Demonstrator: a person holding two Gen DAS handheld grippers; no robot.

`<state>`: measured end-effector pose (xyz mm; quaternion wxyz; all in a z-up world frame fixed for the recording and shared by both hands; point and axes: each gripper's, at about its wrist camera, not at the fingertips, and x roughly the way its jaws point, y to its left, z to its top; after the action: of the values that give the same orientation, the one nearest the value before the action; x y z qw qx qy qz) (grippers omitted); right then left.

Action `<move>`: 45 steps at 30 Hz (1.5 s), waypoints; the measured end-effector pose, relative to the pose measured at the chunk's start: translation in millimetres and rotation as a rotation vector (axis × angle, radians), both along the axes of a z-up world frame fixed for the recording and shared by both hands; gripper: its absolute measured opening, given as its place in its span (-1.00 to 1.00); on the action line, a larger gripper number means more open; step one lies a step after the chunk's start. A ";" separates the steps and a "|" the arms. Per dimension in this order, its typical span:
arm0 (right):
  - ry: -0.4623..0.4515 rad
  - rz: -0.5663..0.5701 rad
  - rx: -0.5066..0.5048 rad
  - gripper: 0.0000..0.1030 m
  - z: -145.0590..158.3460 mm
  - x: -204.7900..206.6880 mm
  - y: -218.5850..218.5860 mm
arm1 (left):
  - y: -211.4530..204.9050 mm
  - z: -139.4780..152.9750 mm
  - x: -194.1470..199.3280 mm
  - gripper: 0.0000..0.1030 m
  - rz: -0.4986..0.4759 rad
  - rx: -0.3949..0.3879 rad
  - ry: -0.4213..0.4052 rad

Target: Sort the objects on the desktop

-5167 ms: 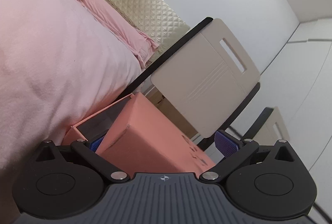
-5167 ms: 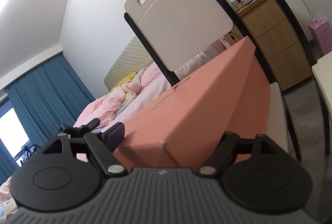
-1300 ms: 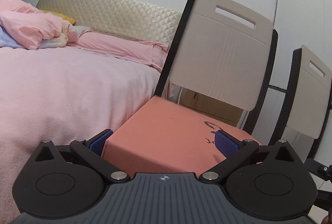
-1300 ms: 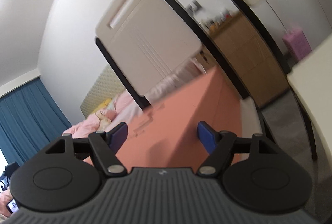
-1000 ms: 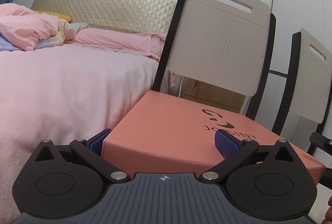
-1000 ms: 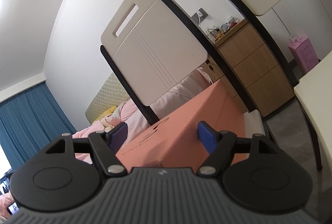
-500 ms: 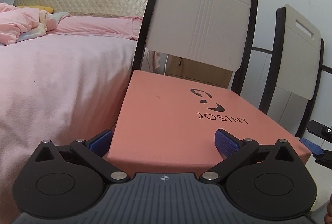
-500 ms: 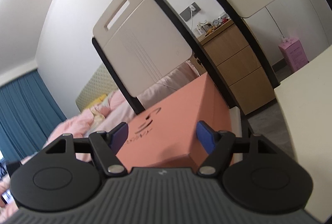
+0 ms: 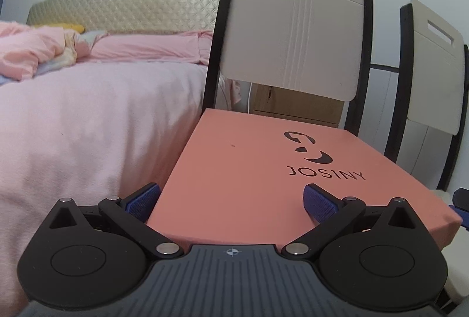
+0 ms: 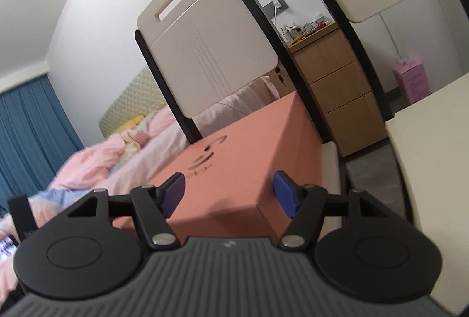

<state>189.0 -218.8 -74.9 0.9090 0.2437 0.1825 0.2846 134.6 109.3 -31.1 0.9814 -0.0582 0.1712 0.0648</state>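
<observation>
Bedding (image 9: pixel 88 117) in pink fills the left of the left wrist view, and two chairs stand beyond it: the nearer chair (image 9: pixel 296 32) carries the task's thing on its seat, the second chair (image 9: pixel 433 73) stands just to its right. The pink box (image 9: pixel 263 179) lies flat with its lid uppermost and the printed name reading across it; whether it sits fully on the seat or is lifted a little cannot be told. A pale worktop (image 10: pixel 433 141) shows at the right edge of the right wrist view.

The box's long axis seems to run across, from one hand to the other. The left gripper (image 9: pixel 231 199) faces the box's near left corner, its jaws spread wide with one pad just outside the left edge and the other over the lid, neither pinching. The right gripper (image 10: pixel 228 193) faces the opposite end, jaws likewise spread, straddling the box's corner without closing on it. Both stand about equally near, one at each end, so a two-handed hold looks the natural one.
</observation>
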 end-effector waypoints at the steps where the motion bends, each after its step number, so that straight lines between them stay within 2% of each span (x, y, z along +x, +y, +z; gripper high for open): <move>1: -0.002 -0.004 -0.021 0.31 0.2 -2.1 2.3 | -1.8 1.7 -4.4 1.00 0.003 0.006 -0.006; 4: -0.014 -0.010 -0.058 0.21 3.2 -6.2 3.5 | -6.0 9.2 -21.5 1.00 -0.002 0.001 -0.041; 15: -0.150 -0.079 -0.201 0.22 27.1 -69.6 -1.6 | -40.3 36.8 -89.0 1.00 -0.029 0.053 -0.101; 23: -0.203 -0.096 -0.239 0.24 33.7 -107.7 -8.9 | -49.3 47.0 -122.1 1.00 -0.021 0.067 -0.146; 30: -0.222 -0.087 -0.246 0.39 36.9 -127.7 -5.9 | -49.8 42.8 -133.9 1.00 -0.006 0.086 -0.145; 34: -0.240 -0.072 -0.236 0.58 39.1 -137.2 1.2 | -49.5 40.0 -136.5 1.00 0.002 0.096 -0.138; 39: -0.240 -0.064 -0.232 0.63 38.6 -143.5 4.9 | -48.0 34.9 -136.5 1.00 0.008 0.110 -0.132; 41: -0.234 -0.067 -0.228 0.74 40.2 -144.0 4.6 | -47.1 32.7 -136.2 1.00 0.010 0.114 -0.130; 45: -0.261 -0.072 -0.246 0.80 45.1 -148.8 3.9 | -45.3 28.3 -135.7 1.00 0.015 0.124 -0.125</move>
<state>40.3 -214.8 -29.8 0.9575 0.0978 0.0876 0.2567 -1.1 64.0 -2.8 0.9914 -0.0027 0.1047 0.0790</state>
